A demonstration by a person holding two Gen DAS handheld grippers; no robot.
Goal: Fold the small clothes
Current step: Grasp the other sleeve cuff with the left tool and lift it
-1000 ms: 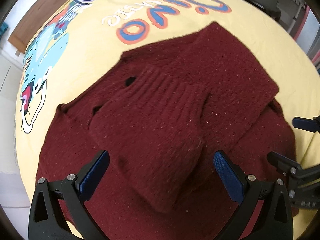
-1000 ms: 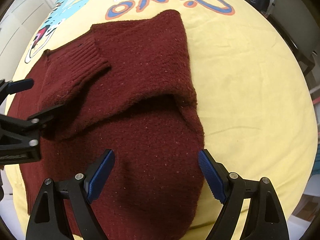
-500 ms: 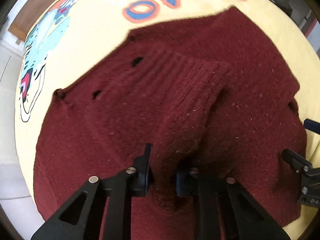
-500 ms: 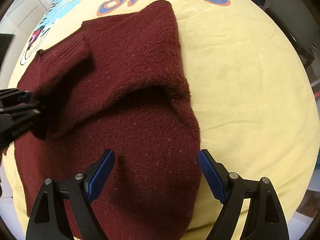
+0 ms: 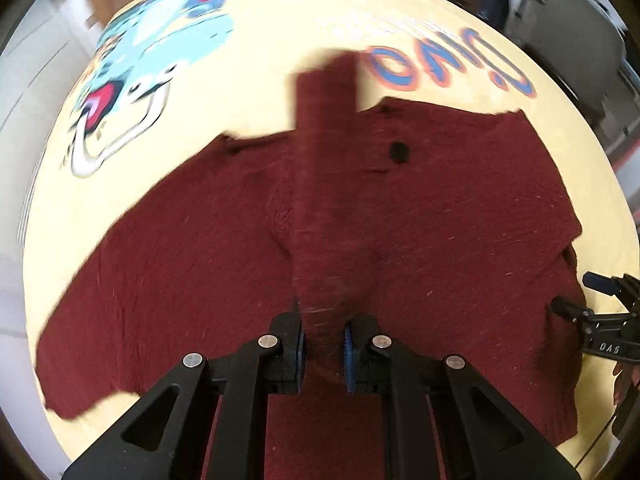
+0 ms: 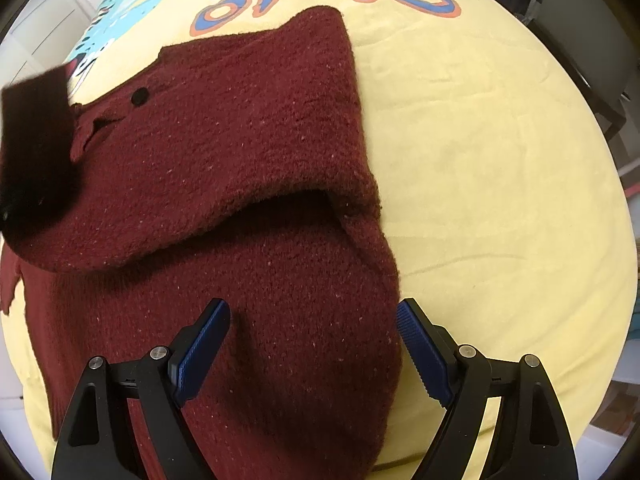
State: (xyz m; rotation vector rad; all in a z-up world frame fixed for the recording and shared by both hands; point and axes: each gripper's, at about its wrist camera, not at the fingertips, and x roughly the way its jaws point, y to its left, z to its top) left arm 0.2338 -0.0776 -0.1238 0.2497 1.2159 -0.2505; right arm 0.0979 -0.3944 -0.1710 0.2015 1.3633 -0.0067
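A dark red knitted cardigan (image 5: 460,216) lies on a yellow cloth (image 5: 248,92); it also shows in the right wrist view (image 6: 248,152). My left gripper (image 5: 323,350) is shut on its left sleeve (image 5: 325,168) and holds it lifted, the ribbed cuff hanging blurred away from me. The lifted sleeve shows at the left edge of the right wrist view (image 6: 36,140). My right gripper (image 6: 312,344) is open and empty above the cardigan's lower right part, where the right sleeve (image 6: 304,128) lies folded across the chest.
The yellow cloth (image 6: 480,160) carries a blue dinosaur print (image 5: 160,52) and "Dino" lettering (image 6: 328,0). My right gripper shows at the right edge of the left wrist view (image 5: 600,320). Dark furniture (image 6: 592,20) stands beyond the far right edge.
My left gripper closed on the left sleeve that lay folded on the chest and lifted it up and back, uncovering the buttoned front. My right gripper stayed open and hardly moved.
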